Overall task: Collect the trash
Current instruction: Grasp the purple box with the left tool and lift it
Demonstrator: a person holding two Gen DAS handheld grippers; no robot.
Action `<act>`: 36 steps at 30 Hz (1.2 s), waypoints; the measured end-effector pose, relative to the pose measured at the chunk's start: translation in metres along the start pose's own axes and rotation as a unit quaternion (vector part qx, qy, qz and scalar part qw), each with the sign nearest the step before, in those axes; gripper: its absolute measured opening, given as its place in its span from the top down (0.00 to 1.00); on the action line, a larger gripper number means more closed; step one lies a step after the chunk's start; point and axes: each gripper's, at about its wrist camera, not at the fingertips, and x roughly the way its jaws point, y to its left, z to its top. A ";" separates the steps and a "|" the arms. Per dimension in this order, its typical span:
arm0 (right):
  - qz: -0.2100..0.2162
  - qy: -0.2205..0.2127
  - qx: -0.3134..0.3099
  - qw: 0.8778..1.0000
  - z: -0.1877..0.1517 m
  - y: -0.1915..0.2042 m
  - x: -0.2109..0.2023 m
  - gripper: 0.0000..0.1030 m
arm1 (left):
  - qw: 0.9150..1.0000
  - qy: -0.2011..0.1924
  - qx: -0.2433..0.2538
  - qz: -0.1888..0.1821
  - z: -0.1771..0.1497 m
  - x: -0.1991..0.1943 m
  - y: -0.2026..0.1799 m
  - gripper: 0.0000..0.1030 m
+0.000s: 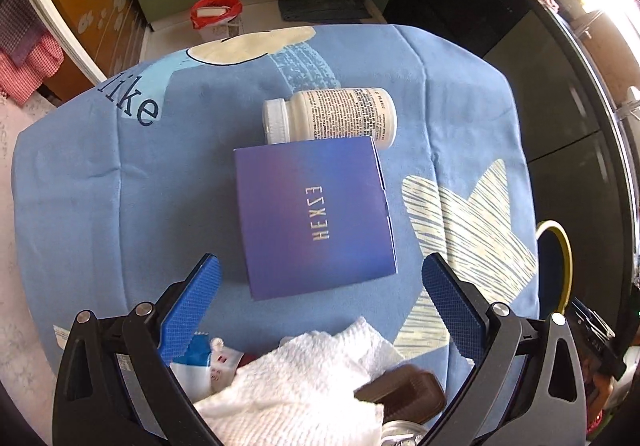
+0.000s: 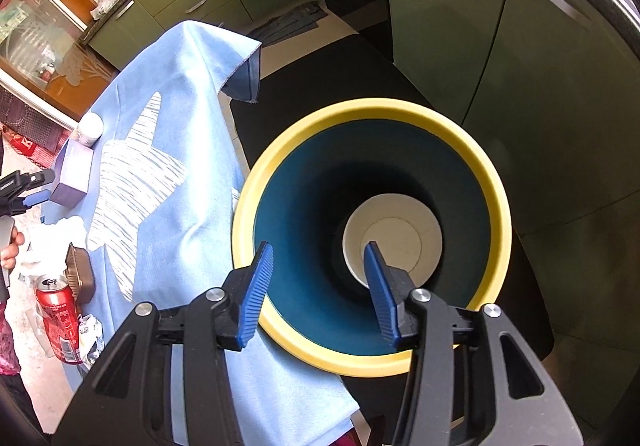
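Note:
A purple box [image 1: 316,217] lies flat on the blue cloth-covered table [image 1: 100,185], with a white pill bottle [image 1: 328,117] on its side just beyond it. My left gripper [image 1: 320,286] is open and empty, its fingers on either side of the box's near edge. A white crumpled tissue [image 1: 300,378] and a brown tray [image 1: 404,390] lie near it. My right gripper [image 2: 318,270] is open and empty above the yellow-rimmed blue bin [image 2: 280,149], which holds a white paper cup [image 2: 400,230]. A red can [image 2: 56,314] stands at the table's near end.
Green cabinets [image 2: 500,45] stand behind the bin. A red-lined basket [image 1: 216,11] and a dark mat [image 1: 324,7] are on the floor beyond the table. A crumpled wrapper [image 2: 88,330] lies by the can. The bin rim also shows at the table's right [image 1: 560,258].

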 end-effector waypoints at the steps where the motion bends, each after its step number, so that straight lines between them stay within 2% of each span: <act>1: 0.002 0.001 0.001 1.000 0.000 -0.001 0.002 0.56 | 1.000 0.002 -0.001 0.006 0.004 0.006 -0.001 0.04; 6: 0.012 0.005 0.001 1.000 -0.003 -0.005 0.011 0.56 | 0.999 0.016 -0.009 0.036 0.011 0.025 -0.008 0.05; 8: 0.014 0.005 0.001 1.000 -0.004 -0.006 0.013 0.56 | 0.999 0.016 -0.010 0.046 0.012 0.030 -0.010 0.10; 11: 0.015 0.003 0.003 1.000 -0.004 -0.009 0.013 0.55 | 0.999 0.015 -0.015 0.050 0.013 0.034 -0.010 0.23; 18: 0.021 -0.002 0.005 1.000 -0.007 -0.014 0.013 0.55 | 0.999 0.006 -0.012 0.044 0.011 0.028 -0.006 0.25; 24: 0.029 -0.009 0.005 1.000 -0.011 -0.018 0.008 0.55 | 0.999 -0.017 0.002 0.038 0.005 -0.003 -0.008 0.26; 30: 0.038 -0.020 0.007 0.999 -0.022 -0.025 -0.001 0.55 | 0.998 -0.050 0.042 0.026 -0.015 -0.051 -0.025 0.26; 33: 0.034 -0.036 0.010 0.999 -0.031 -0.032 -0.011 0.55 | 0.995 -0.064 0.079 0.011 -0.030 -0.075 -0.046 0.26; 36: 0.030 -0.055 0.017 0.998 -0.044 -0.042 -0.025 0.52 | 0.989 -0.067 0.131 -0.018 -0.054 -0.097 -0.086 0.26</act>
